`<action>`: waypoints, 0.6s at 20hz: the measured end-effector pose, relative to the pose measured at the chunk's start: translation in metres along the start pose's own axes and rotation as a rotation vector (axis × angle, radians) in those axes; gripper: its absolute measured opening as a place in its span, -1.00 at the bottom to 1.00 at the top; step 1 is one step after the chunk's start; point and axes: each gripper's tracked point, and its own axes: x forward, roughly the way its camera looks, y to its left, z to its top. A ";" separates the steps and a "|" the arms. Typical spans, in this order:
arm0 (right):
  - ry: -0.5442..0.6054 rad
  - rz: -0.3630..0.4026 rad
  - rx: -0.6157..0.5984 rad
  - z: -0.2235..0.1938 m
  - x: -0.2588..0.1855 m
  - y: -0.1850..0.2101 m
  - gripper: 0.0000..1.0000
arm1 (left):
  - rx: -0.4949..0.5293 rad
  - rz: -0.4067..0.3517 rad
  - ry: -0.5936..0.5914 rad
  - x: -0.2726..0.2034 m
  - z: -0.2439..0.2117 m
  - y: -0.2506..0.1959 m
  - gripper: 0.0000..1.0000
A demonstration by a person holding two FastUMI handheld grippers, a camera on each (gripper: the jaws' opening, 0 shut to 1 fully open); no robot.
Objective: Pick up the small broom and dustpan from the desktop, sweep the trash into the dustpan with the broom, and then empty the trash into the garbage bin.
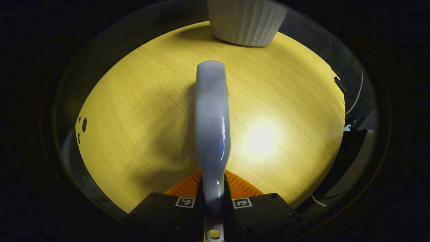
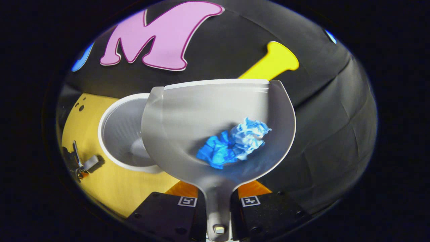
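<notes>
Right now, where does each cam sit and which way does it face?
Left gripper view: rides the left gripper, looking down along the broom it clamps, over the desktop; its own fingers show.
Right gripper view: rides the right gripper, facing the booth wall past the dustpan it clamps, crumpled trash inside; its own fingers show.
Shared: desktop and white garbage bin.

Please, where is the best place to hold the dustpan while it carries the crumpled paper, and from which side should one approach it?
Probably the narrow handle, approached from the rear end, opposite the open front lip. The dustpan widens into a scoop holding the crumpled paper, too broad for tongs. The right tongs grip it there already, keeping the scoop near the garbage bin.
</notes>
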 end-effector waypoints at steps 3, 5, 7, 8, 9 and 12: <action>-0.029 -0.050 -0.145 -0.029 0.008 -0.003 -0.35 | 0.000 0.001 0.006 0.000 0.000 0.000 -0.47; -0.052 -0.080 -0.235 -0.037 0.013 -0.014 -0.51 | 0.005 -0.003 0.008 0.000 0.000 0.000 -0.47; -0.080 -0.117 -0.313 -0.045 0.020 -0.025 -0.35 | 0.008 -0.005 0.007 0.001 0.001 0.001 -0.47; -0.100 -0.141 -0.352 -0.038 0.021 -0.025 -0.35 | 0.009 -0.006 0.006 0.001 0.001 0.001 -0.48; -0.128 -0.177 -0.399 -0.032 0.020 -0.028 -0.35 | 0.008 -0.006 0.005 0.001 0.001 0.001 -0.40; -0.258 -0.333 -0.591 -0.011 0.007 -0.029 -0.36 | 0.004 -0.005 0.004 0.002 0.001 0.000 -0.47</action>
